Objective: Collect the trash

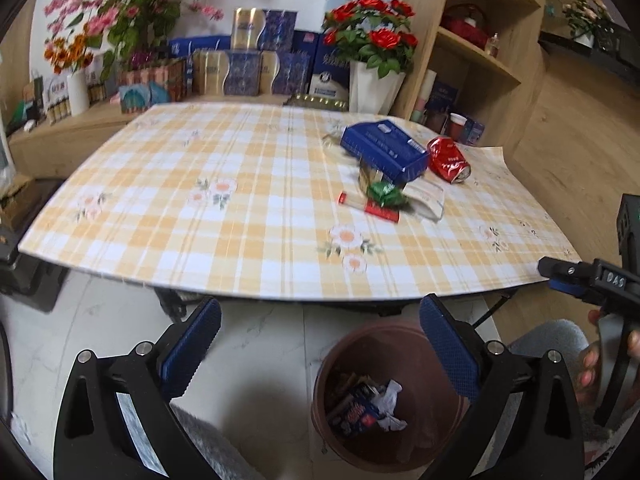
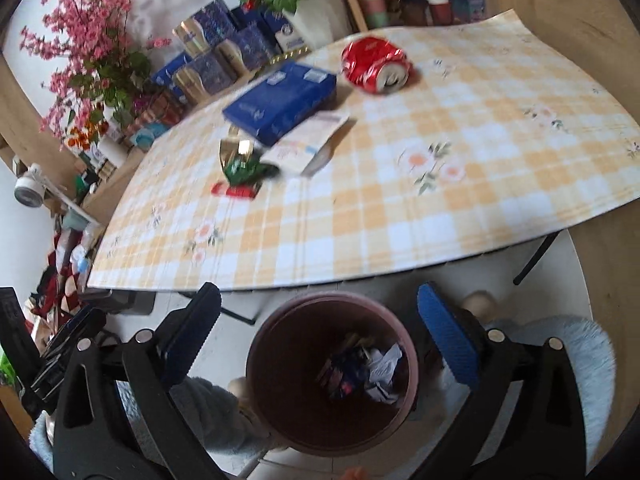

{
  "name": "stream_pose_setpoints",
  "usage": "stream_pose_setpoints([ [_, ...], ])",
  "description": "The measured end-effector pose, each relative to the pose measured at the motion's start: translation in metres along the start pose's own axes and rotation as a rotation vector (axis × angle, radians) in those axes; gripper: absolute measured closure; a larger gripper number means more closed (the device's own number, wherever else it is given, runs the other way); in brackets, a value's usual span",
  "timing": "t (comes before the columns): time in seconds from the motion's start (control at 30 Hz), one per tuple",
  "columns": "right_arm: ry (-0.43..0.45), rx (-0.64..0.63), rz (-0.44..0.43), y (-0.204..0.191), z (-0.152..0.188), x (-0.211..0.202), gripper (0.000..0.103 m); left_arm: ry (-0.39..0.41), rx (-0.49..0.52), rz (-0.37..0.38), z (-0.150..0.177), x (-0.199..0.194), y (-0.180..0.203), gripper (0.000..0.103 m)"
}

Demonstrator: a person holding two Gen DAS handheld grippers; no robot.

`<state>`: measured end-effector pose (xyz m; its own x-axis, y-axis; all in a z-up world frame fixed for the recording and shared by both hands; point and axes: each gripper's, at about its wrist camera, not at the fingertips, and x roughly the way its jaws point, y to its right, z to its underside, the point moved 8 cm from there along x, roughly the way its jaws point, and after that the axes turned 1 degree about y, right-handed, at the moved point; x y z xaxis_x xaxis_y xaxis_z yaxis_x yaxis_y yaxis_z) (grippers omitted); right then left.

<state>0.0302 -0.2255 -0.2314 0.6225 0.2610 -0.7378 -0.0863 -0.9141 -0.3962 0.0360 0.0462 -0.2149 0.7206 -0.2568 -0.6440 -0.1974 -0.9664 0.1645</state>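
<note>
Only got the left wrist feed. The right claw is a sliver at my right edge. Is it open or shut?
Observer: Open. In the right wrist view the right claw has its jaws spread wide with nothing held between them.
Operator: Where is it aimed?
Observer: Down at the bin on the floor. In that view the bin's mouth sits framed between the jaws, just in front of the table edge.
</note>
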Motion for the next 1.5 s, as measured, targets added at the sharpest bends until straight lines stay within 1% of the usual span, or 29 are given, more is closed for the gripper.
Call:
stream_pose_setpoints([
  [0.1,0.010,0.014,0.012,0.010,-0.006,-0.004,0.006,0.033,0.022,0.012,-0.015,0.000,0.008,0.006],
  [0.27,0.107,0.008,0.072,0.027,-0.020,-0.013,0.006,0.070,0.064,0.027,-0.037,0.004,0.022,0.006],
  [0.37,0.111,0.009,0.064,0.034,-0.024,-0.014,0.006,0.077,0.097,0.019,-0.046,0.010,0.029,0.006],
  [0.5,0.105,0.015,0.066,0.043,-0.027,-0.012,0.006,0.083,0.114,0.034,-0.058,0.019,0.036,0.006],
  [0.6,0.076,0.019,0.056,0.047,-0.028,-0.009,0.006,0.072,0.128,0.027,-0.061,0.027,0.038,0.006],
  [0.8,0.080,-0.057,0.132,0.051,-0.034,-0.008,0.006,0.038,0.130,0.034,-0.062,0.043,0.042,0.006],
  [0.93,0.075,-0.068,0.157,0.055,-0.038,-0.004,0.006,0.001,0.123,0.052,-0.060,0.054,0.043,0.006],
  [1.17,0.061,-0.096,0.209,0.059,-0.046,0.005,0.006,-0.050,0.097,0.039,-0.056,0.071,0.037,0.006],
  [1.3,0.053,-0.087,0.210,0.062,-0.052,0.010,0.006,-0.076,0.073,0.032,-0.056,0.080,0.033,0.006],
  [1.5,0.037,-0.068,0.200,0.066,-0.062,0.022,0.006,-0.102,0.025,0.061,-0.058,0.095,0.027,0.006],
])
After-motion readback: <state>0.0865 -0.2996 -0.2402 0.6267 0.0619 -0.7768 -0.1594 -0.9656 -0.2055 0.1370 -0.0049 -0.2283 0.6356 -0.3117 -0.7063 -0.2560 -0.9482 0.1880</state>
